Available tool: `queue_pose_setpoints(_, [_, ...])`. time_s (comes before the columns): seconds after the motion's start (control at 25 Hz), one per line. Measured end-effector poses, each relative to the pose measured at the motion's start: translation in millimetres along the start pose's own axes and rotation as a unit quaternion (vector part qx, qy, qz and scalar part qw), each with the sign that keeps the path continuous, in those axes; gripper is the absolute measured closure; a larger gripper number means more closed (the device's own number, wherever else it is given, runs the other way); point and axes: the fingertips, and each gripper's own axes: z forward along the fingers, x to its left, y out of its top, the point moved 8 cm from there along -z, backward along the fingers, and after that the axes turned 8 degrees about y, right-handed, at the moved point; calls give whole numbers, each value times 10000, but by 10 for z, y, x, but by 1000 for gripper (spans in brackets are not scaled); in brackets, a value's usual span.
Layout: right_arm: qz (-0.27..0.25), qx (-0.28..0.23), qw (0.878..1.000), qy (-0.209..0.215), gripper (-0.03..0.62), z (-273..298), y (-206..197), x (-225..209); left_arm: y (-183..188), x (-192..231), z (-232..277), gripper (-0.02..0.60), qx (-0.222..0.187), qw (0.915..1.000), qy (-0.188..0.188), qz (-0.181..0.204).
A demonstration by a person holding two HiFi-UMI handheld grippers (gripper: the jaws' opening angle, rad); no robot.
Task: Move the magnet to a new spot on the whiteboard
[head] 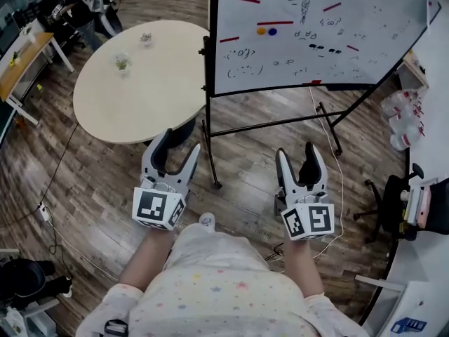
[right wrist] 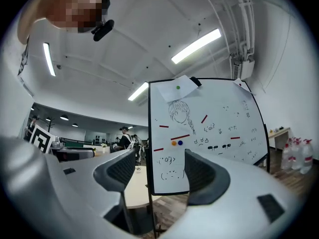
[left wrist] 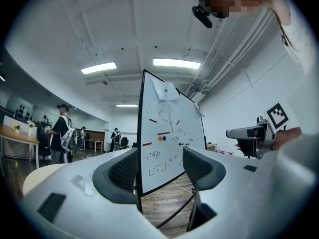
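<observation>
A whiteboard point(head: 316, 34) on a black stand fills the top right of the head view. It carries drawings, a round orange magnet point(head: 261, 30) with a round blue magnet point(head: 272, 31) beside it, several red bar magnets point(head: 275, 23) and small black magnets point(head: 324, 48). My left gripper point(head: 179, 146) and right gripper point(head: 297, 153) are held low over the wood floor, well short of the board, both open and empty. The left gripper view looks between the open left gripper point(left wrist: 160, 166) at the orange magnet point(left wrist: 159, 138). The right gripper point(right wrist: 160, 172) frames the orange magnet point(right wrist: 174, 143) and the blue one point(right wrist: 180, 143).
A round beige table point(head: 147, 90) with small glass items point(head: 123, 63) stands left of the board. The stand's legs point(head: 210, 153) reach toward me. Water bottles point(head: 403, 118) and an office chair point(head: 393, 202) are at the right. People point(left wrist: 62, 133) stand far off.
</observation>
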Motion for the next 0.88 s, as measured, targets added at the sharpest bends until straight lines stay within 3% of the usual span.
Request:
queue_pose_setpoints(0.44, [-193,228,9994,-160,306,699,-51,-288,-199,267,773,325,128,9995,-290,-65])
queue_pose_setpoints(0.88, [5,110,9990,433,309,1617,-170,-1106,-209,249,1777,325,27,9999,146,79])
